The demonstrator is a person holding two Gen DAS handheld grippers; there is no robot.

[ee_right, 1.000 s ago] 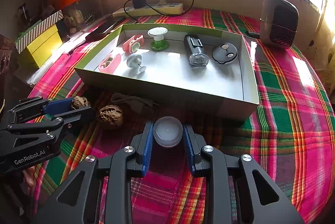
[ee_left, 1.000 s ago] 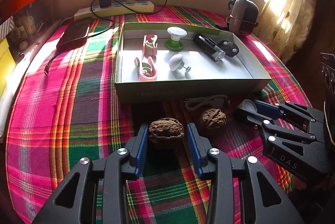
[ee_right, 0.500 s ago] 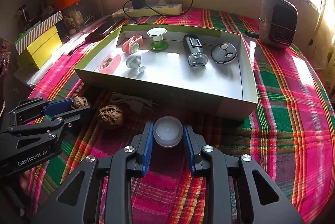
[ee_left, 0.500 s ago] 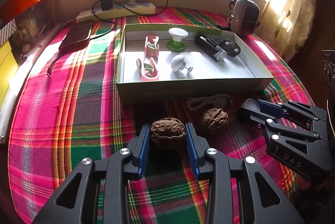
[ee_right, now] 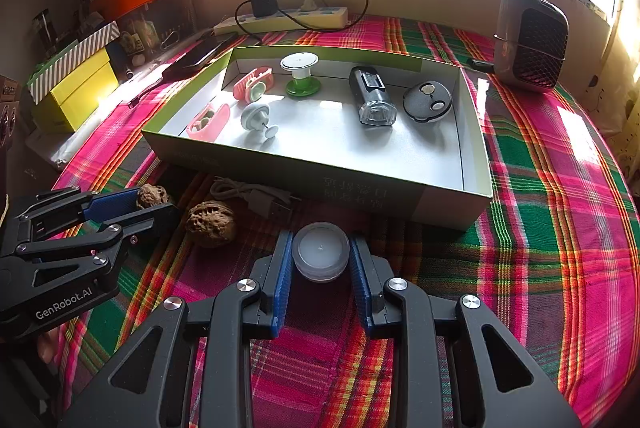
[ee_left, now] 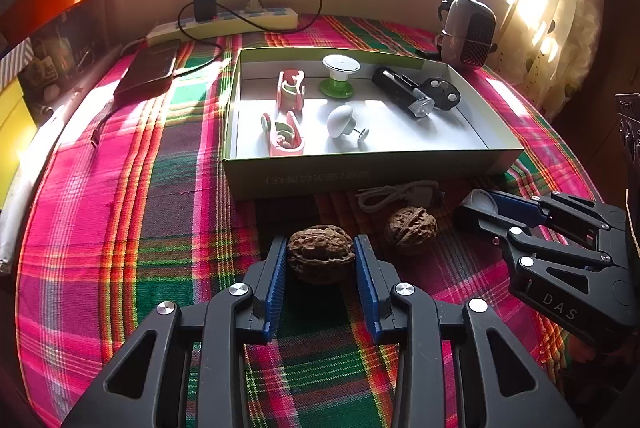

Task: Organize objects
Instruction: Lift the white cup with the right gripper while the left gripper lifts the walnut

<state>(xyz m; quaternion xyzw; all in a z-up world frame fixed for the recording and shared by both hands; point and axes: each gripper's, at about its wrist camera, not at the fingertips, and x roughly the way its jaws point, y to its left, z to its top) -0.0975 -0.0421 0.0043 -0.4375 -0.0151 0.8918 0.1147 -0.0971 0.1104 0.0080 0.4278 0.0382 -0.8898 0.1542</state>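
Left gripper [ee_left: 321, 258] is clamped on a walnut [ee_left: 321, 252], both blue pads against its sides; its jaws have just been closing onto it. The nut's long axis runs across the jaws. Right gripper [ee_right: 320, 255] is clenched on a white tealight [ee_right: 320, 251], round, so no axis to worry about. Both loads sit low over the plaid cloth [ee_left: 120, 228], just short of the near wall of the open box [ee_left: 360, 175], which lies straight ahead of both tools. Judgement: lift over that wall, then drop in. A second walnut [ee_left: 411, 229] lies between the grippers, nearer the left.

Readable text: "DAS" on the right gripper's side, "GenRobot.AI" on the left's. Print on the box wall is illegible.
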